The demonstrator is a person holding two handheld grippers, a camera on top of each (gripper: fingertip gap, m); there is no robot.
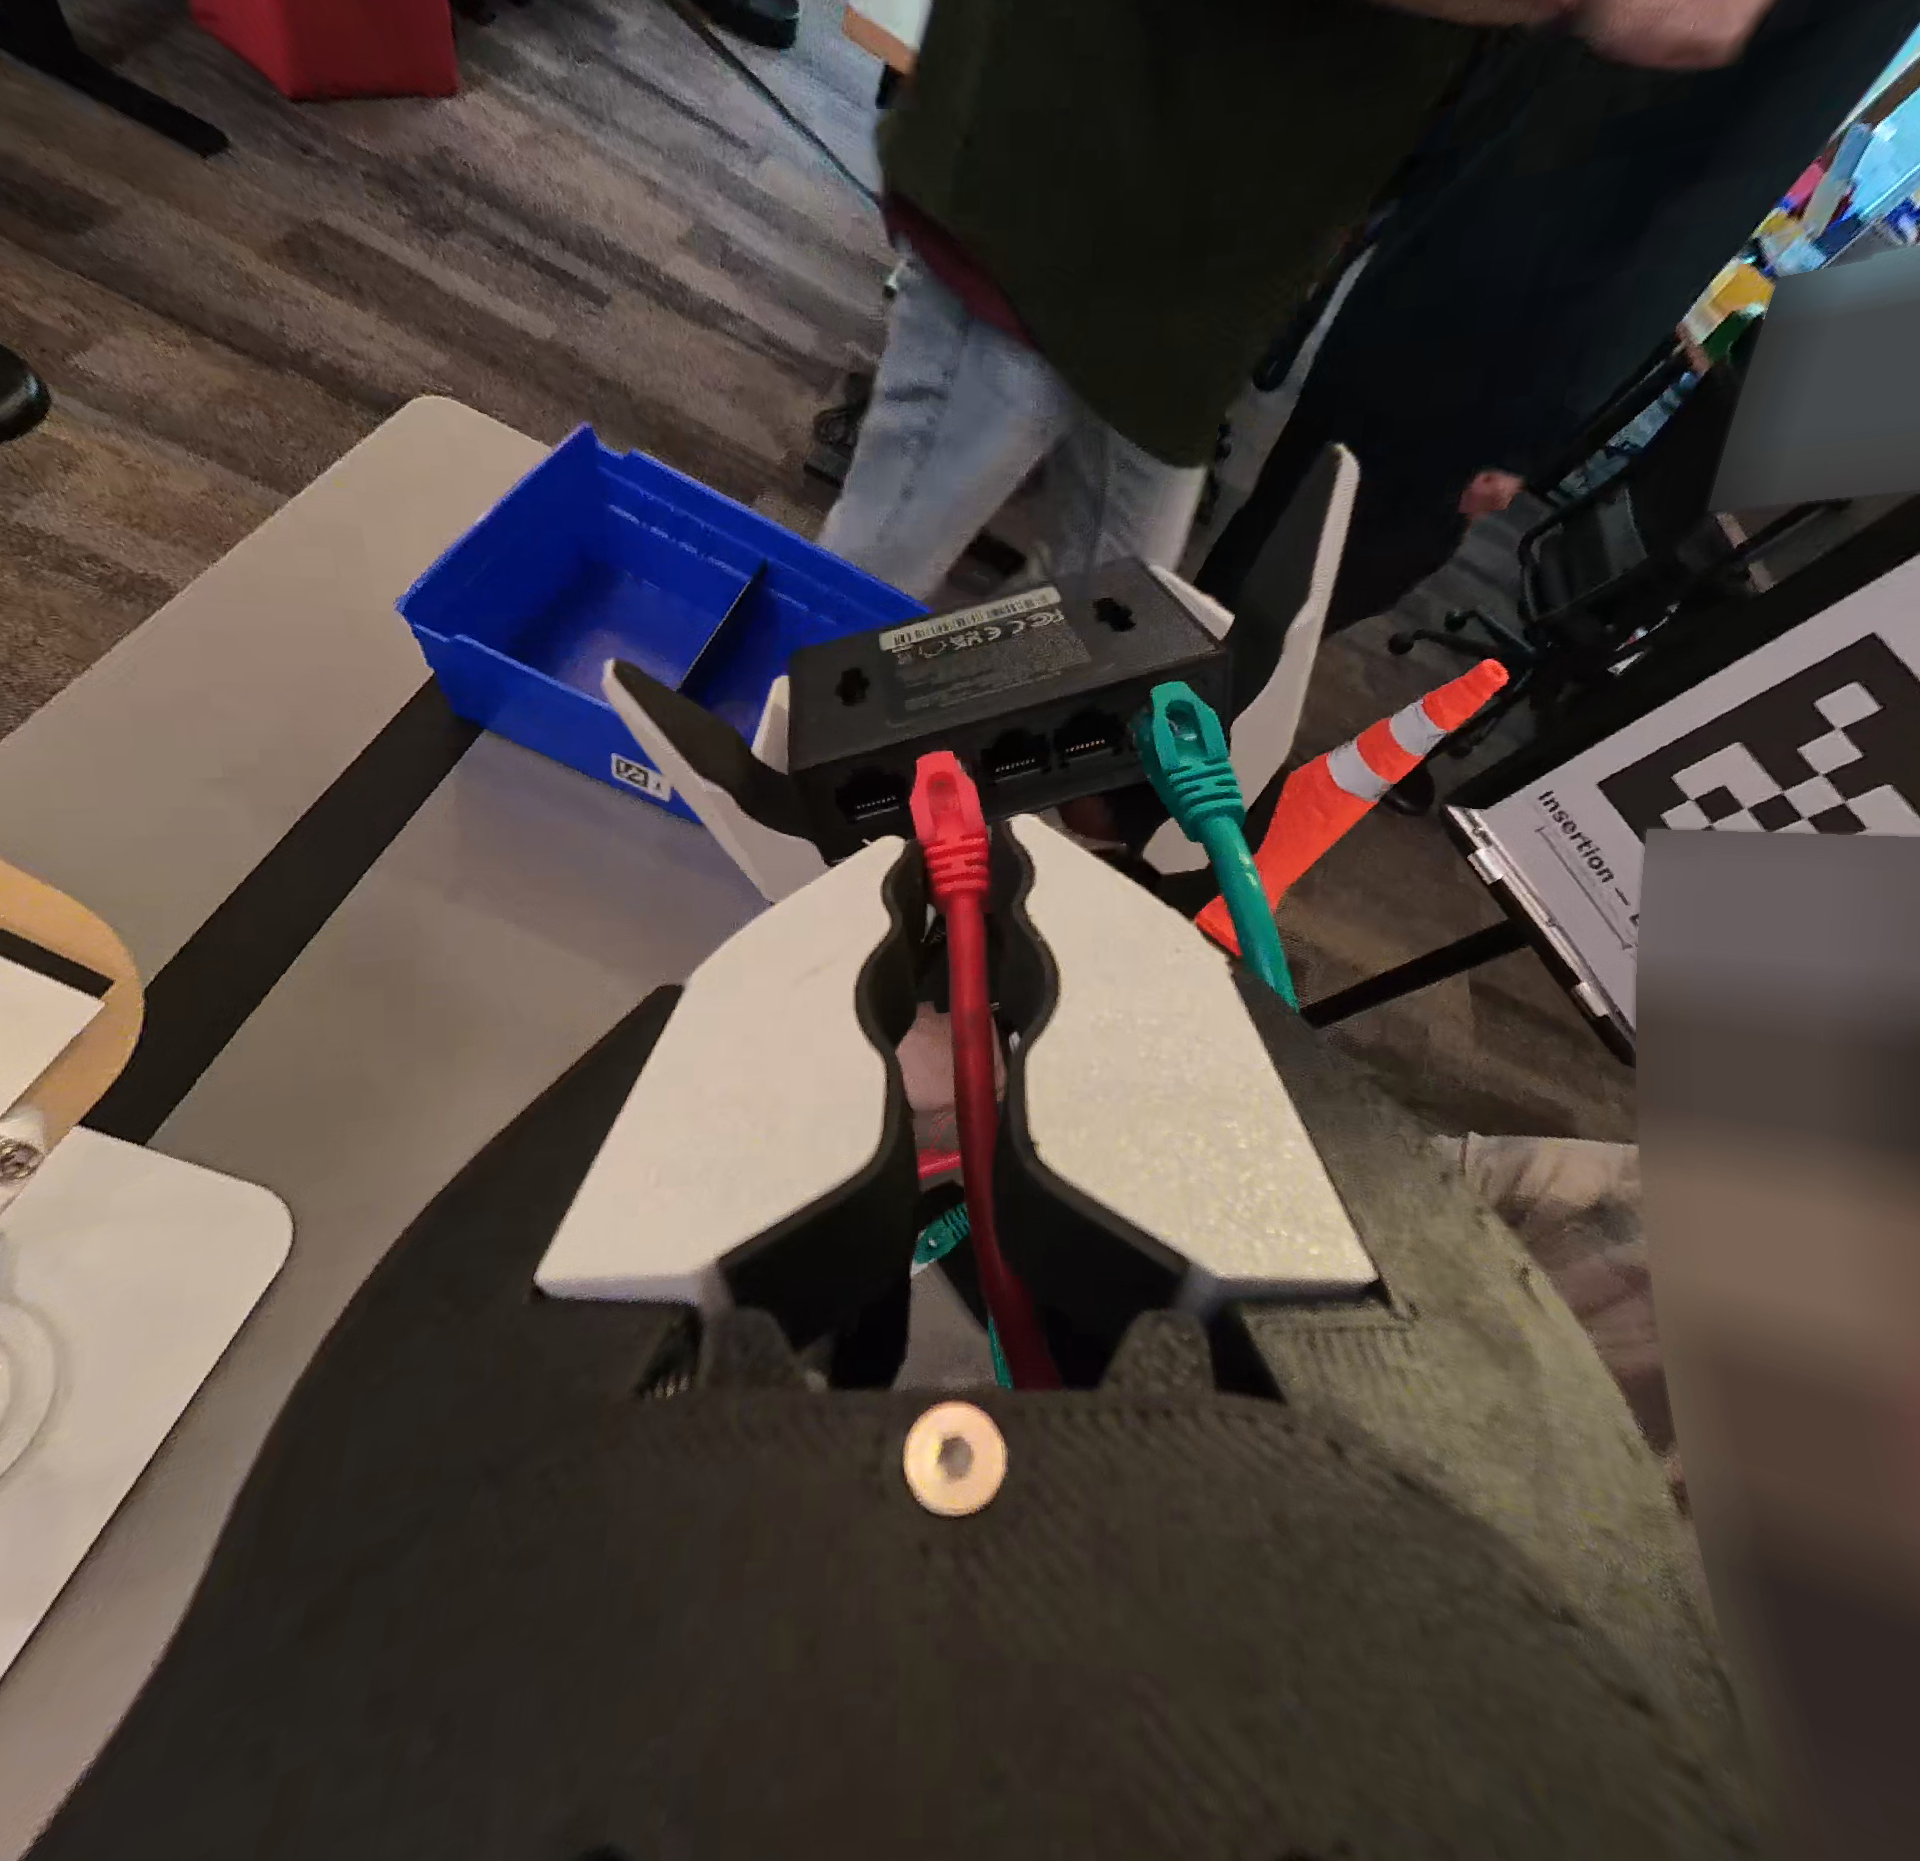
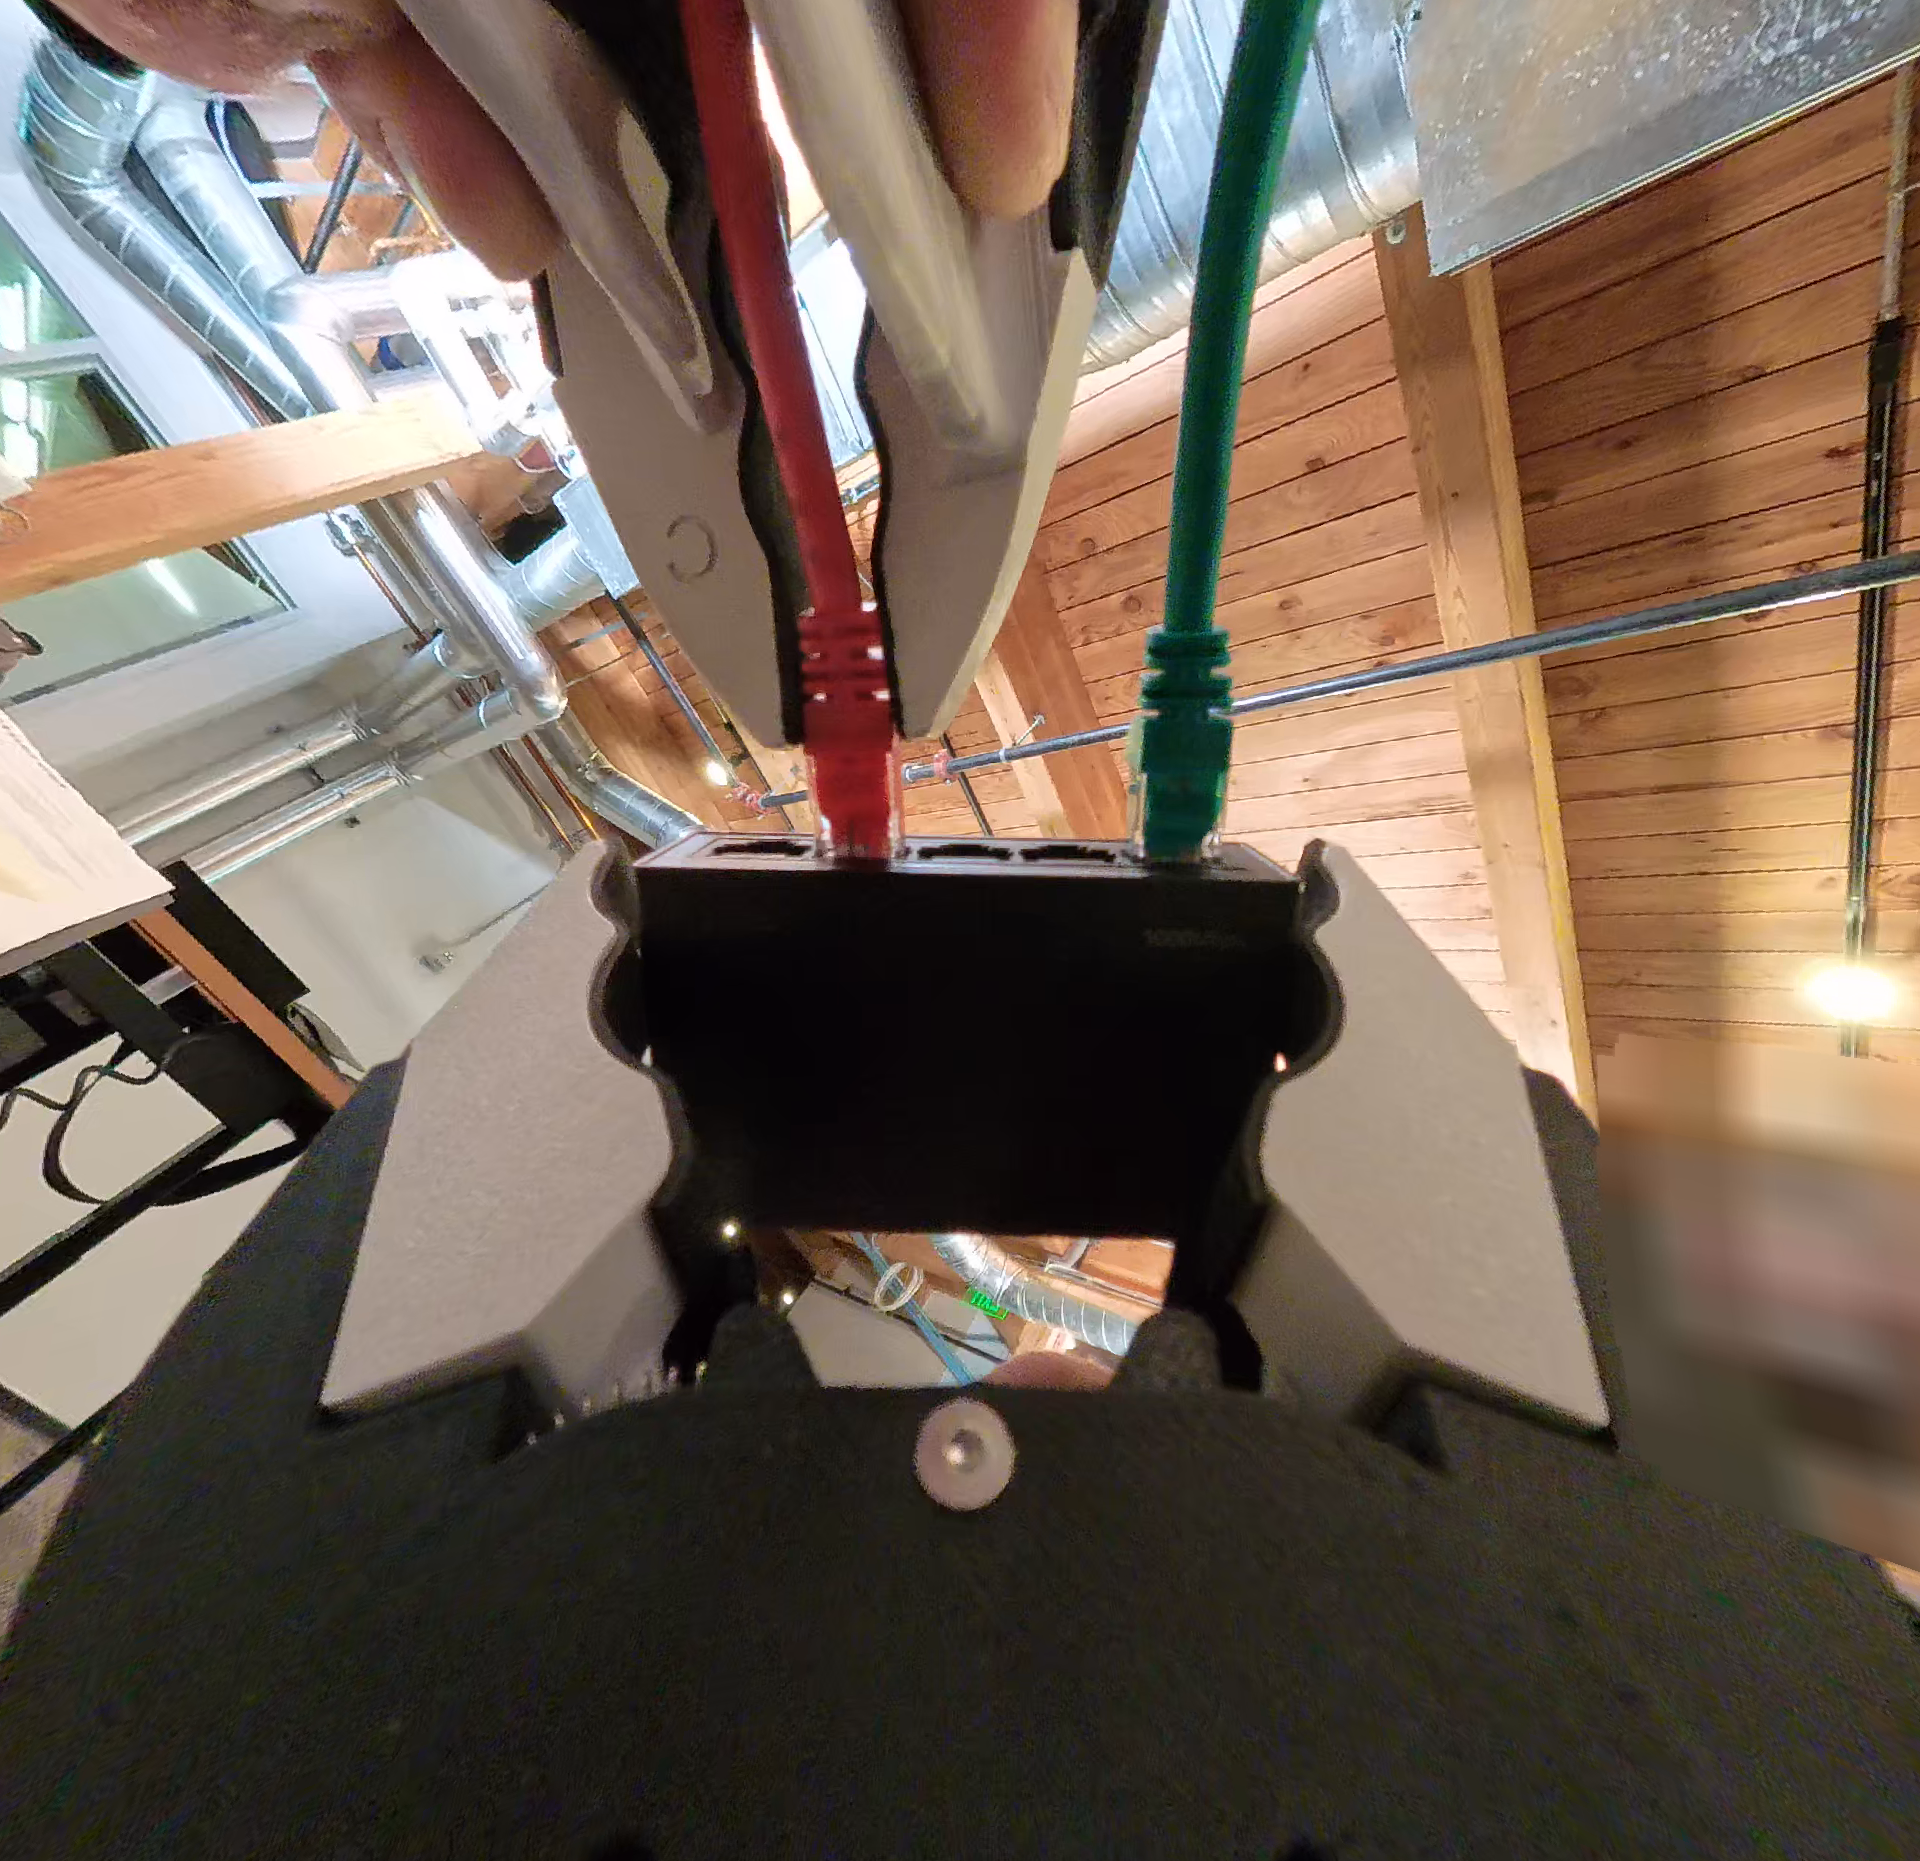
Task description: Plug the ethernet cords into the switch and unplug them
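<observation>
Clamped between the fingers of my left gripper (image 1: 961, 855), the red ethernet cord (image 1: 971, 1032) runs forward to its plug, seated in the second port of the black switch (image 1: 997, 668). My right gripper (image 2: 961, 876) grasps that switch by its two ends and holds it in the air above the grey table (image 1: 343, 980), near a blue bin (image 1: 582, 616). At the switch's far end port sits the green ethernet cord (image 1: 1205, 783), plugged in and touched by neither gripper.
</observation>
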